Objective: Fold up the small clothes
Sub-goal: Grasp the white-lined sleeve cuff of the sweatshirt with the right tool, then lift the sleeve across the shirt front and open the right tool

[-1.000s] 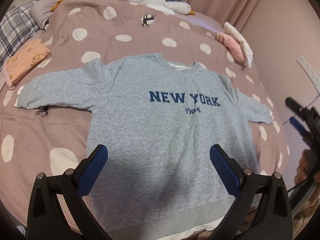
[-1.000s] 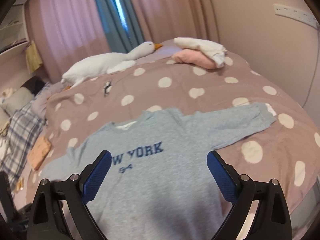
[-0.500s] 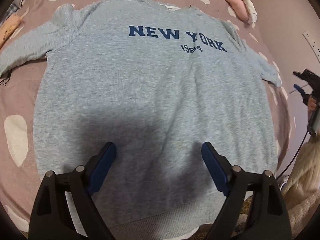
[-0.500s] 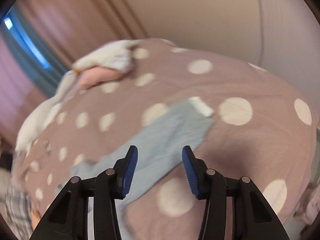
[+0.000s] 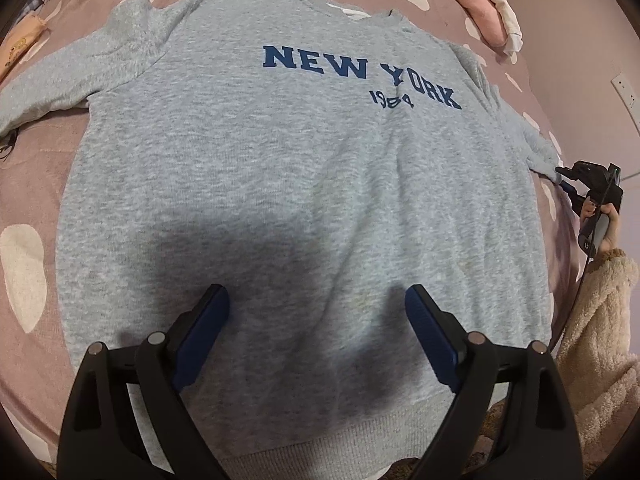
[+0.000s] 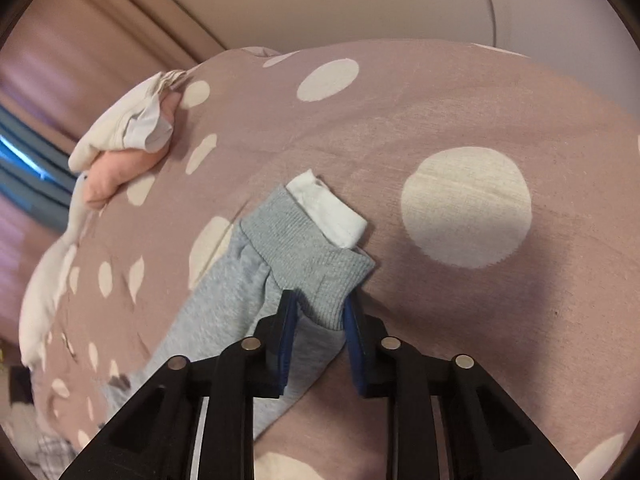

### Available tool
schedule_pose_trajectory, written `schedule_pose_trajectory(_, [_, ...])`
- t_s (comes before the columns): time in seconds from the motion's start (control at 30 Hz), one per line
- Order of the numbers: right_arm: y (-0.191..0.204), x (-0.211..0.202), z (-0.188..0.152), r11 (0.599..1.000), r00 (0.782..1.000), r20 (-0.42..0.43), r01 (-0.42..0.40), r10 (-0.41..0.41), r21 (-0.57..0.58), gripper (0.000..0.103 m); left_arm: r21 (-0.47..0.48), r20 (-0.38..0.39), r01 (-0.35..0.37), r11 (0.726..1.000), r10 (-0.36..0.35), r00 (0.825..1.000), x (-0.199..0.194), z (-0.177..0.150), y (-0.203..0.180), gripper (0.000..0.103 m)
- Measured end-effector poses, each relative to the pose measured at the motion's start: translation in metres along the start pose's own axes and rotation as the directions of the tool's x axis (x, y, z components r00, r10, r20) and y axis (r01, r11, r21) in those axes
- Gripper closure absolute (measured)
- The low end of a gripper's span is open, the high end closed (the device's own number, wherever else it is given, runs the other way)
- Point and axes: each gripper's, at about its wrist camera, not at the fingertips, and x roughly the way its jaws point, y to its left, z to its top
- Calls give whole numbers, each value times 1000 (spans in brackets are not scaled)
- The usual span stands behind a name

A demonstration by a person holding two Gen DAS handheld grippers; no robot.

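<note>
A grey sweatshirt (image 5: 288, 184) printed "NEW YORK 1984" lies flat, front up, on a mauve polka-dot bed (image 5: 36, 168). My left gripper (image 5: 316, 308) is open and empty, low over the sweatshirt's lower middle, near the hem. My right gripper (image 6: 320, 300) has its jaws closed around the ribbed cuff of the sweatshirt's right sleeve (image 6: 308, 256); a white inner cuff (image 6: 326, 208) sticks out beyond it. The right gripper also shows in the left wrist view (image 5: 568, 184) at the sleeve's end.
A folded pink and white pile (image 6: 124, 148) lies at the far right of the bed, also in the left wrist view (image 5: 488, 16). An orange folded garment (image 5: 20, 46) sits far left. A wall with a socket (image 5: 624, 90) borders the bed's right side.
My left gripper dropped closer to the sweatshirt's lower part. My right gripper swung to the right sleeve end and closed from wide open onto the cuff.
</note>
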Motion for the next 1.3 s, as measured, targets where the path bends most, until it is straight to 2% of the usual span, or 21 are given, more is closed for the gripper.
schedule_pose_trajectory(0.07, [2, -16, 0, 1000, 998, 55, -16, 17, -22, 88, -21, 1, 22, 1000, -22, 1000, -2, 2, 4, 14])
schedule_pose_trajectory(0.1, [0, -22, 1, 1000, 996, 83, -12, 13, -19, 92, -32, 1, 32, 999, -32, 999, -3, 3, 7, 14])
schedule_pose_trajectory(0.13, [-5, -29, 3, 1000, 994, 106, 11, -11, -2, 92, -42, 0, 42, 998, -42, 999, -4, 4, 9, 14])
schedule_pose_trajectory(0.2, [-15, -34, 4, 999, 993, 111, 25, -29, 42, 92, -59, 4, 63, 996, -63, 998, -7, 8, 11, 14])
schedule_pose_trajectory(0.3, [-9, -38, 0, 999, 992, 116, 44, -45, 13, 92, -86, 22, 76, 993, -74, 997, -16, 15, 15, 15])
schedule_pose_trajectory(0.43, [32, -71, 6, 995, 981, 193, 19, 0, -96, 92, -108, 104, 75, 991, -64, 993, -41, 28, 22, 15])
schedule_pose_trajectory(0.57, [87, -117, 5, 975, 965, 249, -21, 78, -223, 92, -134, 207, 54, 989, -25, 978, -69, 39, 34, 15])
schedule_pose_trajectory(0.67, [129, -143, -5, 946, 953, 268, -46, 138, -322, 92, -155, 249, 47, 987, -7, 969, -85, 45, 43, 15])
schedule_pose_trajectory(0.87, [205, -155, -45, 868, 944, 210, -129, 256, -479, 92, -182, 336, 50, 982, 14, 942, -113, 50, 59, 15])
schedule_pose_trajectory(1.13, [268, -146, -123, 734, 947, 131, -136, 294, -665, 92, -226, 384, 65, 972, 28, 923, -131, 48, 78, 15])
schedule_pose_trajectory(1.3, [294, -128, -175, 634, 954, 15, -187, 299, -750, 92, -244, 387, 60, 968, 40, 921, -133, 43, 88, 15])
